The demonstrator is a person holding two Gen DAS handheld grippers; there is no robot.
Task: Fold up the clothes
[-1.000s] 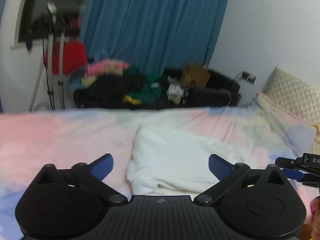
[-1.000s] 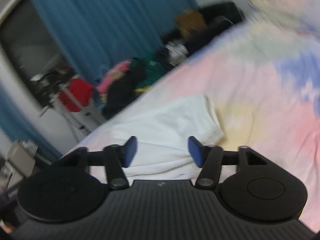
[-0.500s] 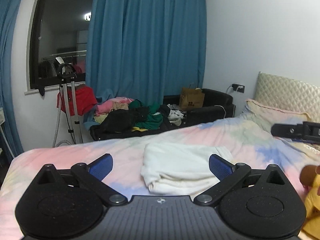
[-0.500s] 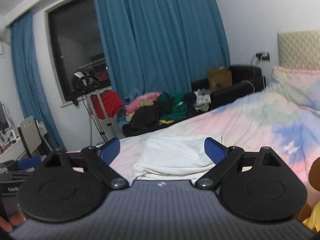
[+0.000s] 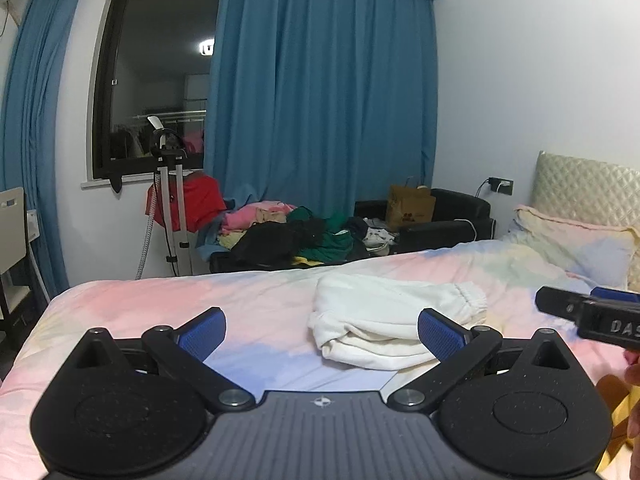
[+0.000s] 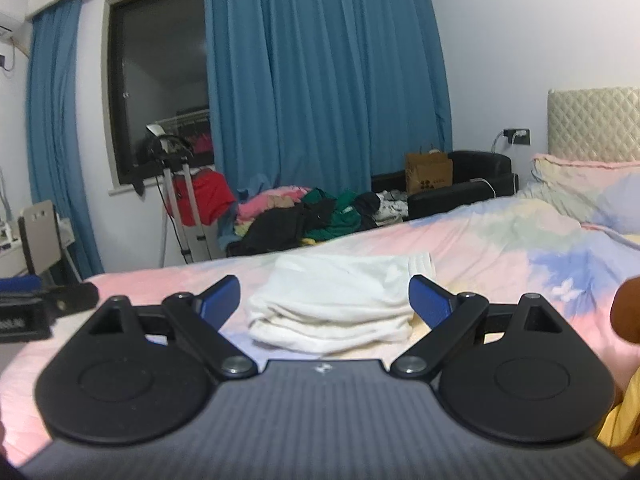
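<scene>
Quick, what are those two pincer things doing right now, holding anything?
Left gripper: open, fingers wide apart, holding nothing.
Right gripper: open, holding nothing; the folded white garment lies on the bed beyond it.

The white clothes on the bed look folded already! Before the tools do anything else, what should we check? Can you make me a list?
1. White garment lies folded in layers on the bed: ok.
2. Fold is neat: not ok, the near edges look bunched and uneven in the left wrist view.
3. Left tool is open and holds nothing: ok.
4. Right tool is open and holds nothing: ok.
5. Both tools are clear of the garment, not touching it: ok.
6. Next garment to fold is ready: cannot tell; a clothes pile sits beyond the bed, away from the tools.
</scene>
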